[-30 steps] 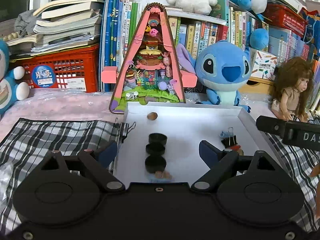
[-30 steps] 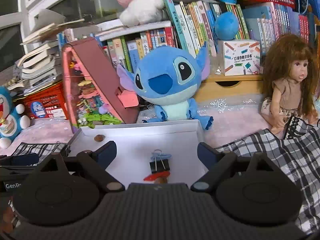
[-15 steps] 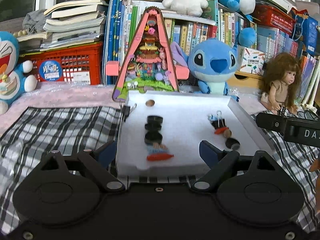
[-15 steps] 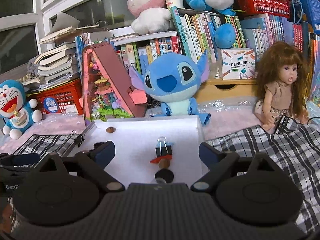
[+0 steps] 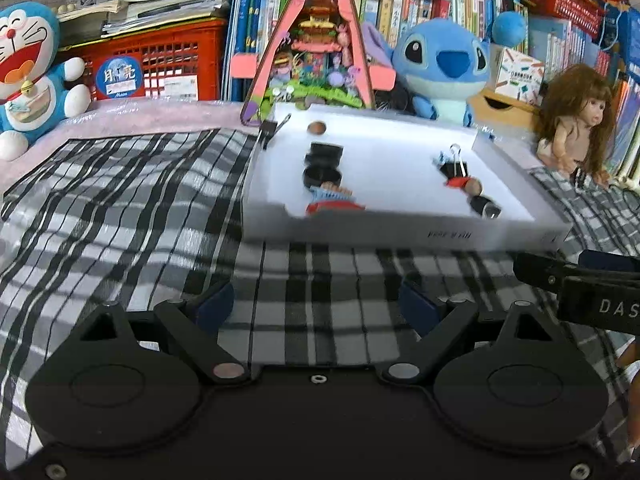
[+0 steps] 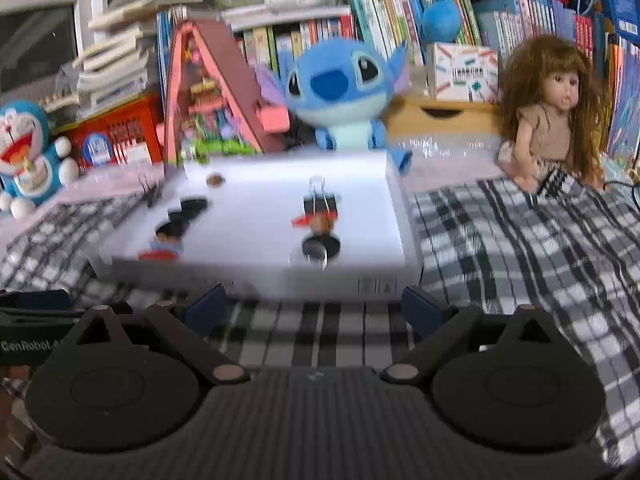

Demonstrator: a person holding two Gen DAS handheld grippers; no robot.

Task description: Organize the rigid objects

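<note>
Grippers, your left gripper (image 5: 316, 304) and right gripper (image 6: 314, 308), both gape empty short of the white tray (image 5: 400, 236), since its 2 rows look sorted.

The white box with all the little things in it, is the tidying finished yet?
It looks mostly done. Inside the shallow white cardboard box, the round black caps sit in one row and the black binder clip heads another. Nothing is in hand: the left gripper and right gripper are open over the checked cloth. I can't tell what's left.
</note>
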